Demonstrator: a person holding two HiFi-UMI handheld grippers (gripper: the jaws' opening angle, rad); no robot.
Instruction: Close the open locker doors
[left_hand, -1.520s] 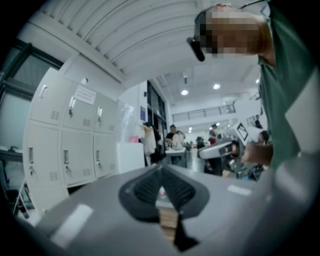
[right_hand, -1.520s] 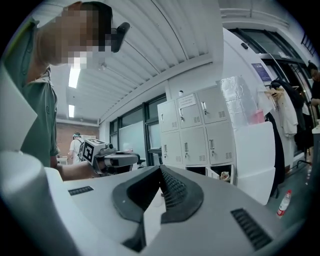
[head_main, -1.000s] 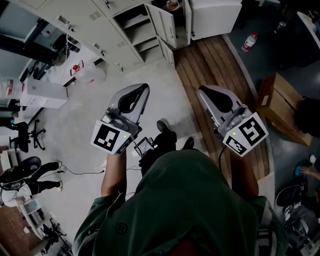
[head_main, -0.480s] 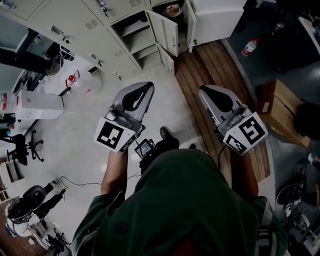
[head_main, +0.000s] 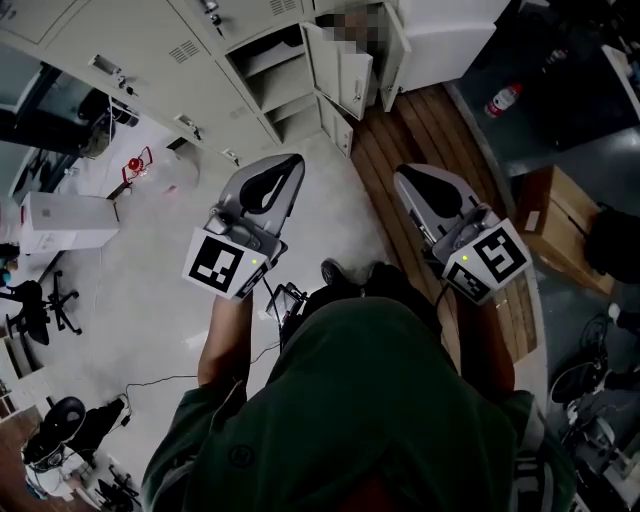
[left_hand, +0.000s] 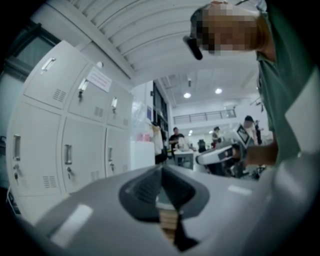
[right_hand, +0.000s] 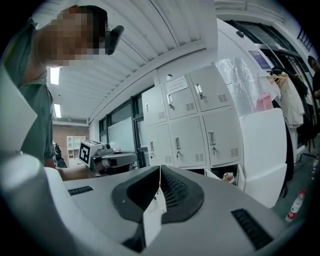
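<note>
White locker doors (head_main: 343, 70) stood open at 12 o'clock, well apart from grippers. Left gripper (head_main: 272, 185), right gripper (head_main: 418, 190): jaws were pressed together, empty. Risk: hard shove could bounce door back open.

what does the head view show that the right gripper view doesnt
Only the head view: the cardboard box and the wooden floor strip. Only the right gripper view: the ceiling, a notice on an upper locker door, and the seam where the jaws of the right gripper meet. Both: the left gripper, the bottle on the floor and the lockers.
</note>
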